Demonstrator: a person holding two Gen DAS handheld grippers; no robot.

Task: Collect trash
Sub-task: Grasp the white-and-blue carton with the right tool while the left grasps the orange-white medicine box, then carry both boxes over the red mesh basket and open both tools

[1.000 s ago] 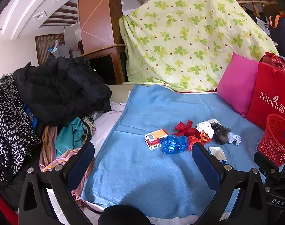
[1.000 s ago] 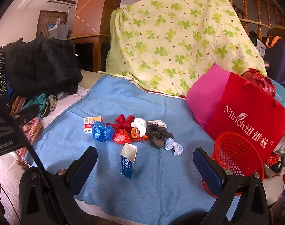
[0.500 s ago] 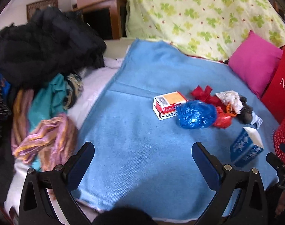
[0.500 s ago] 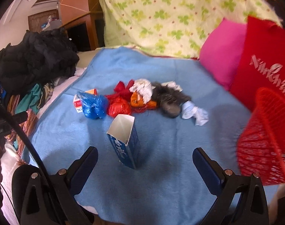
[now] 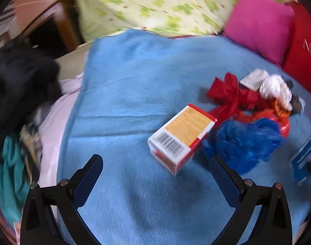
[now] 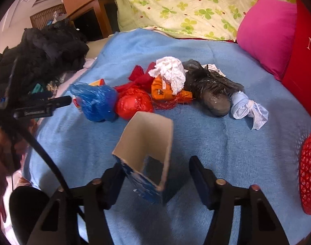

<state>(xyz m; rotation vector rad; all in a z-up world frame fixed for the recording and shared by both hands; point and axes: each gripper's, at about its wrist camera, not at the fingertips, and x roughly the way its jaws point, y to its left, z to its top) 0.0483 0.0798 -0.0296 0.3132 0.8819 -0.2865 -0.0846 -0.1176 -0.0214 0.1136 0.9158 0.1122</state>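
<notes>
The right claw (image 6: pixel 156 175), spread, straddles the upright blue carton (image 6: pixel 144 161), its left finger just beside one wall; the left claw (image 5: pixel 158 173), also spread, faces the red-and-white box (image 5: pixel 182 137).

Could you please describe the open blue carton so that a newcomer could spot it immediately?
Start at the blue blanket, then find the trash pile in its middle. The blue carton stands apart in front, between the right tool's fingers. It alone stands upright, open-topped with a plain cardboard interior.

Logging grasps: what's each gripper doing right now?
Left gripper: open, holding nothing.
Right gripper: open, fingers straddling the blue carton, not clamped.
</notes>
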